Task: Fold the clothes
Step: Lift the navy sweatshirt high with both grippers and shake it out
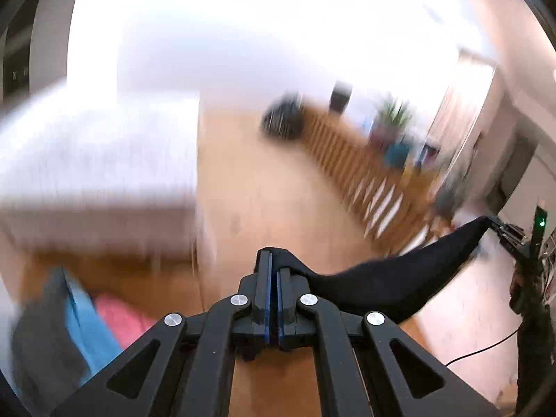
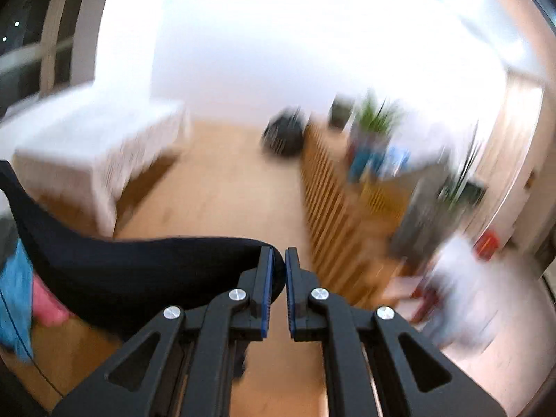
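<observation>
Two hand-held grippers are holding a black garment point(image 1: 389, 281) up in the air over a wooden floor point(image 1: 264, 187), one corner pinched in each, so the step in hand looks like lifting it clear to spread before the first fold. The left gripper point(image 1: 274, 271) is clamping the cloth at 6 o'clock in its view, the fabric sagging away toward 3 o'clock where the right gripper point(image 1: 500, 229) is gripping the far corner. Next it probably needs pulling taut and laying flat; open floor lies ahead at 12 o'clock, a white table point(image 2: 93, 146) at 10 o'clock, a slatted cabinet point(image 2: 330, 201) at 2 o'clock.
</observation>
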{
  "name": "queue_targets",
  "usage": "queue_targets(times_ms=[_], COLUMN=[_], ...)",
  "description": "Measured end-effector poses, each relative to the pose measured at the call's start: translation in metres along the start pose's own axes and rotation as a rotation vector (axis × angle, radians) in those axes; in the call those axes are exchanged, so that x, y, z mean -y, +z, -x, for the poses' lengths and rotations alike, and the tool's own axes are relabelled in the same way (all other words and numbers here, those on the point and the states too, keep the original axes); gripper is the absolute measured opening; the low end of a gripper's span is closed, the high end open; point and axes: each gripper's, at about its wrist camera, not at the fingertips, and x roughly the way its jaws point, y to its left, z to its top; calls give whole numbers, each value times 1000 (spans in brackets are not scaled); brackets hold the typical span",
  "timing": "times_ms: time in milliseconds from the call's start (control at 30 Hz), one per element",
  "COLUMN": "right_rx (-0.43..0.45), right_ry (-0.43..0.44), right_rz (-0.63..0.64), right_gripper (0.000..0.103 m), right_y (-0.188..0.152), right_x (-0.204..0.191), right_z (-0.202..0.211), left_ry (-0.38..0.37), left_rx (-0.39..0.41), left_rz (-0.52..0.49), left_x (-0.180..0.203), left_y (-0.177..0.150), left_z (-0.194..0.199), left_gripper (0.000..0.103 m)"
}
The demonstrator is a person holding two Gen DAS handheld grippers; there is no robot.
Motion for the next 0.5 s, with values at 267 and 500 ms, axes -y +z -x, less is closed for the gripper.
queue_targets(times_ms=[267,500], right_rx=[153,-6], right_ry=[-81,27], right_rz=[-2,-21], right_gripper=[7,7], right_y=[50,-109], right_x=[47,22], right_z=[90,107], left_ry=[47,35], left_rx=[204,-42], left_rz=[-150,-162], left_x=[39,23], left_y=[47,-131], left_z=[122,96], left_gripper=[2,2])
